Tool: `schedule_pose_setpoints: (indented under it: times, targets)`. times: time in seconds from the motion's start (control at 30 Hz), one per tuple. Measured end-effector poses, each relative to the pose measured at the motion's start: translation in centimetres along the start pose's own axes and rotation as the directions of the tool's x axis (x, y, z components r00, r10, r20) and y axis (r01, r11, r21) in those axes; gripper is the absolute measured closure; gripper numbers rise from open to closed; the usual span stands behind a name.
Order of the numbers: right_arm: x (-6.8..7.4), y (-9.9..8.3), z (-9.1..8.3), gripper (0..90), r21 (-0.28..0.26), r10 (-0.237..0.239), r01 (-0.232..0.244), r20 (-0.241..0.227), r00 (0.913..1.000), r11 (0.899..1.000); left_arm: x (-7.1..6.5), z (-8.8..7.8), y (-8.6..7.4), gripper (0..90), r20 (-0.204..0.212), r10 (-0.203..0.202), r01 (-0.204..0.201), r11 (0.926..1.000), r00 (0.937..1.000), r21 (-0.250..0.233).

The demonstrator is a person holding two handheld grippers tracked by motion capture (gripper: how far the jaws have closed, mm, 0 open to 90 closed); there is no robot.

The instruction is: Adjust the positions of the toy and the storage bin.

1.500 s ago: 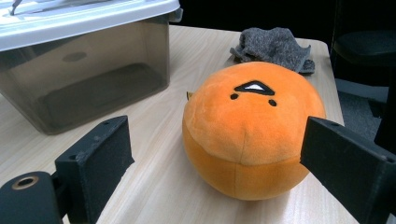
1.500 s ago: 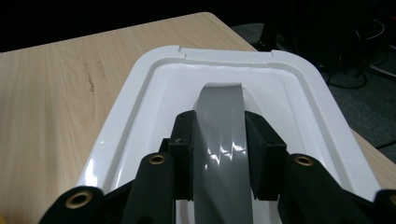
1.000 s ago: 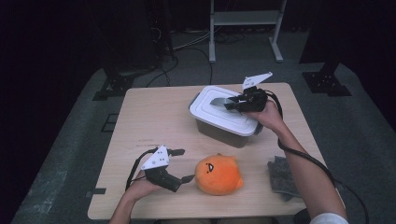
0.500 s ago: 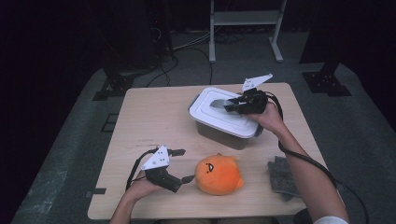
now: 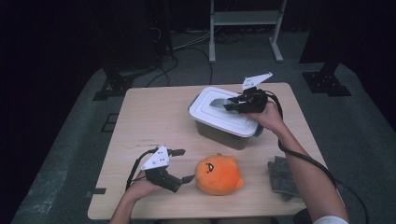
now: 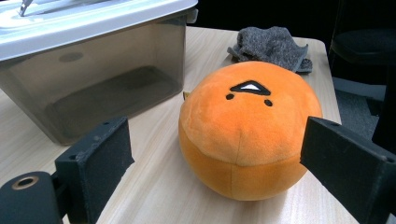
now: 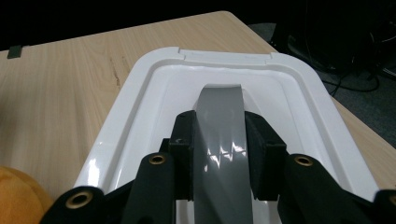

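Between the right tongs [image 7: 218, 154]: the lid's grey handle [image 7: 219, 140].

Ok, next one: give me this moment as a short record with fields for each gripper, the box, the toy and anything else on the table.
right gripper: shut on the grey handle of the white lid, jaws on either side of it
left gripper: open, low over the table, jaws pointing at the orange plush toy, not touching it
storage box: translucent grey, lid on, looks empty through its wall
orange plush toy: on the table in front of the box, face up
grey cloth: crumpled near the table's right edge
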State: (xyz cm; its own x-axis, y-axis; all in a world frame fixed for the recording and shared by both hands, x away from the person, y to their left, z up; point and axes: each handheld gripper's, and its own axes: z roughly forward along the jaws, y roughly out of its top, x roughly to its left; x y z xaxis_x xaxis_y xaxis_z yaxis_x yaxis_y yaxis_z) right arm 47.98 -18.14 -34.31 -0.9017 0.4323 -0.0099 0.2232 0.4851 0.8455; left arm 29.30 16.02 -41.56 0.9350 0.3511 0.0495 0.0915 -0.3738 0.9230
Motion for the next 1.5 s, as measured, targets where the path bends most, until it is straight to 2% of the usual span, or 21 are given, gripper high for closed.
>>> schedule_pose_setpoints:
  times: [0.47, 0.7, 0.87, 1.1, 1.17, 1.5]
  targets:
    - [0.2, 0.7, -1.7, 66.4, -0.041, 0.003, -0.003, 0.003, 1.0000, 0.999, 0.0, 0.0, 0.0, 7.8, 0.001, -0.001, 0.001, 1.0000, 1.0000, -0.001]
    - [0.7, 0.7, -3.9, 66.4, -0.066, 0.004, -0.004, 0.003, 1.0000, 0.998, 0.0, 0.1, 0.1, 7.9, 0.003, 0.008, -0.008, 1.0000, 1.0000, 0.003]
    - [1.2, 0.6, -5.0, 66.4, -0.063, -0.006, 0.006, 0.009, 0.9999, 0.998, 0.0, 0.1, 0.0, 7.8, 0.002, 0.006, -0.006, 1.0000, 1.0000, 0.001]
    - [1.9, -0.1, -7.7, 66.4, -0.068, -0.010, 0.011, 0.024, 0.9997, 0.998, -0.1, 0.2, 0.0, 7.8, 0.006, 0.004, -0.004, 1.0000, 1.0000, 0.001]
    - [1.9, -0.2, -7.9, 66.4, -0.069, -0.010, 0.012, 0.027, 0.9996, 0.998, -0.1, 0.2, 0.1, 7.8, 0.005, 0.005, -0.005, 1.0000, 1.0000, 0.003]
    - [2.4, -2.7, -11.9, 66.4, -0.087, 0.015, -0.010, 0.061, 0.9980, 0.996, -0.1, 0.4, 0.1, 7.9, 0.005, 0.003, -0.003, 1.0000, 1.0000, 0.003]
